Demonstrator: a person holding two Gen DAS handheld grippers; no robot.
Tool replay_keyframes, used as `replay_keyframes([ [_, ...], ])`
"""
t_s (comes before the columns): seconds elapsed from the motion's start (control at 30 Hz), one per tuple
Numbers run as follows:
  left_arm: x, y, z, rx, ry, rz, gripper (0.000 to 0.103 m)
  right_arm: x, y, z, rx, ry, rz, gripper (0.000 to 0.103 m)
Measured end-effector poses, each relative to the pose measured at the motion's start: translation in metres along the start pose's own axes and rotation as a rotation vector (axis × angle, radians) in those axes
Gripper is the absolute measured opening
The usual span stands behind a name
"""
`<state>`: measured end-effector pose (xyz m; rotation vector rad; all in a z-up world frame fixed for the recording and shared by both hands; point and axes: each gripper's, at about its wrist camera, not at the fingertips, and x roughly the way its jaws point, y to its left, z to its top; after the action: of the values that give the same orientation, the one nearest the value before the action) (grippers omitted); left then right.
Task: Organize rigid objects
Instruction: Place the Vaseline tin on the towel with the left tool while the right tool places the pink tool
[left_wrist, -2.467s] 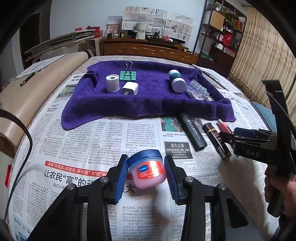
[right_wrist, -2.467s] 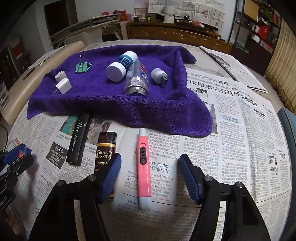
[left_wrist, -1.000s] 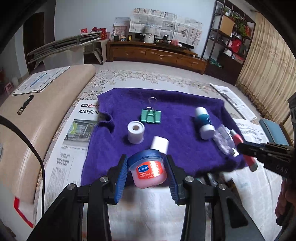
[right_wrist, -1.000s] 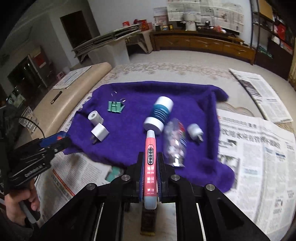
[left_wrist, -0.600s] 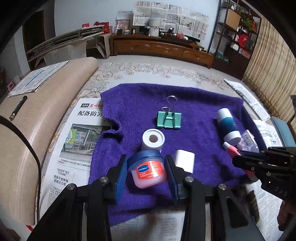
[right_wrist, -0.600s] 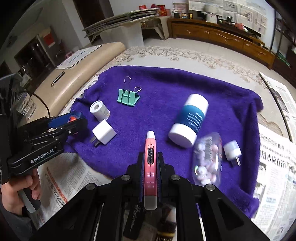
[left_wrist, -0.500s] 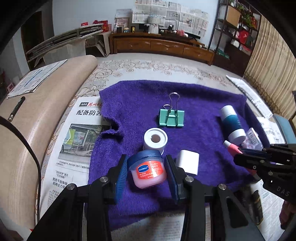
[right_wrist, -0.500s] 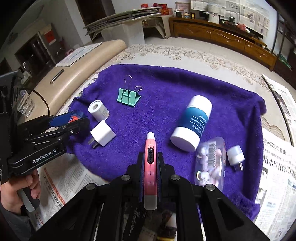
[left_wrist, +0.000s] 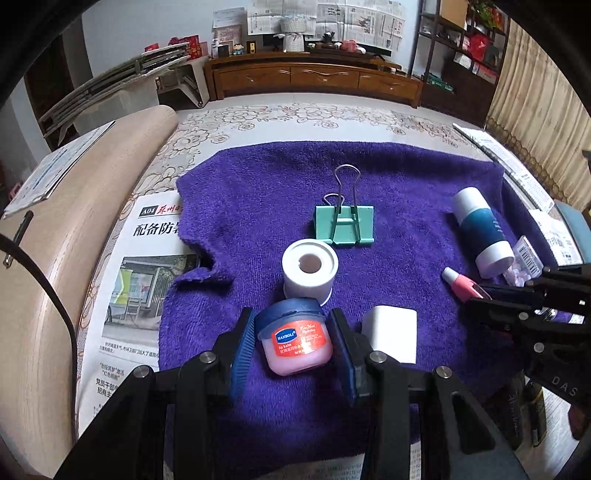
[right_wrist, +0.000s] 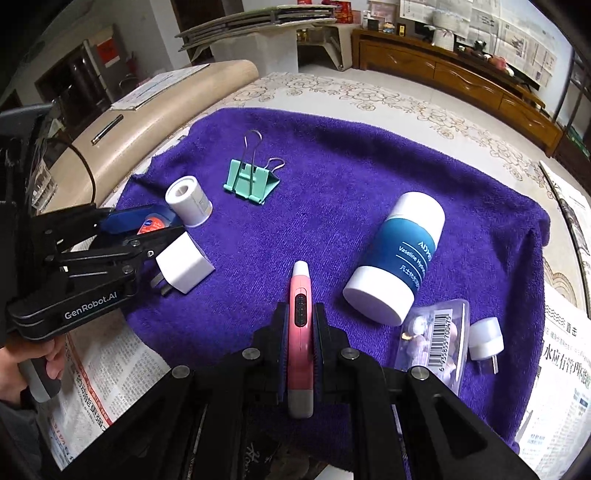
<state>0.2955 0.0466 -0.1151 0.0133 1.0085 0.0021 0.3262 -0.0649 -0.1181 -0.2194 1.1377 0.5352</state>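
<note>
Left gripper (left_wrist: 293, 341): held low over the near left part of the purple towel (left_wrist: 258, 192), pointing forward across it. Its blue pads (left_wrist: 242, 350) are closed against both sides of a small lip balm jar (left_wrist: 294, 341), blue lid up and label toward the camera. Seen from the right wrist, a hand (right_wrist: 22, 363) grips this tool's handle at the left edge, over the newspaper (right_wrist: 99, 373).

On the towel just ahead of the jar stands a white tape roll (left_wrist: 309, 269), hole upward. Beyond it lies a green binder clip (left_wrist: 344, 225), wire handles pointing away. Just right of the jar lies a white plug adapter (left_wrist: 389, 338), prongs toward the left gripper in the right wrist view.

Right gripper (right_wrist: 300, 325): held over the near middle of the towel, pointing forward and level. Its jaws are nearly closed, clamped on a pink utility knife (right_wrist: 300, 321), whose white tip projects beyond the fingers and whose grey end hangs toward the camera. Whether the knife touches the towel cannot be told.

Further right on the towel lies a teal and white bottle (right_wrist: 400, 258) on its side. Beside it lies a clear packet of pills (right_wrist: 436, 339) with a barcode, then a small white round plug (right_wrist: 485, 339) near the towel's right edge.
</note>
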Motion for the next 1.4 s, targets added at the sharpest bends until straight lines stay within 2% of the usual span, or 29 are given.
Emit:
replay_keyframes([
  [0.37,-0.001,-0.001,-0.001,0.063,0.003,-0.017,0.039,-0.002,-0.001,-0.001,-0.094,0.028,0.032,0.012],
  [0.5,-0.002,-0.003,0.000,0.079,0.018,-0.005,0.043,-0.004,-0.002,-0.004,-0.123,0.040,0.042,0.014],
  [0.6,-0.003,-0.007,0.000,0.104,0.036,0.020,0.051,-0.006,-0.002,-0.008,-0.128,0.052,0.069,0.026],
  [0.63,-0.003,-0.008,0.000,0.110,0.043,0.015,0.053,-0.007,-0.001,-0.008,-0.134,0.057,0.077,0.033],
  [0.8,-0.010,-0.012,-0.001,0.121,0.060,0.023,0.062,-0.014,-0.001,-0.011,-0.134,0.067,0.045,0.041],
  [0.87,-0.019,-0.013,-0.002,0.125,0.046,0.047,0.073,-0.018,-0.004,-0.011,-0.121,0.065,0.047,0.045],
  [1.0,-0.044,-0.013,-0.005,0.117,0.004,0.054,0.083,-0.031,-0.009,-0.016,-0.092,0.058,0.066,0.047],
  [1.07,-0.060,-0.015,-0.009,0.107,-0.023,0.042,0.086,-0.040,-0.010,-0.019,-0.076,0.045,0.062,0.055],
  [1.1,-0.065,-0.015,-0.011,0.104,-0.029,0.039,0.092,-0.044,-0.011,-0.021,-0.066,0.036,0.065,0.059],
  [1.17,-0.078,-0.017,-0.017,0.086,-0.050,0.023,0.101,-0.058,-0.012,-0.027,-0.032,0.011,0.101,0.084],
  [1.23,-0.090,-0.020,-0.025,0.070,-0.064,0.002,0.103,-0.072,-0.008,-0.036,-0.014,-0.015,0.103,0.098],
  [1.4,-0.109,-0.035,-0.050,0.037,-0.078,-0.040,0.103,-0.113,-0.002,-0.070,0.066,-0.147,0.001,0.102],
])
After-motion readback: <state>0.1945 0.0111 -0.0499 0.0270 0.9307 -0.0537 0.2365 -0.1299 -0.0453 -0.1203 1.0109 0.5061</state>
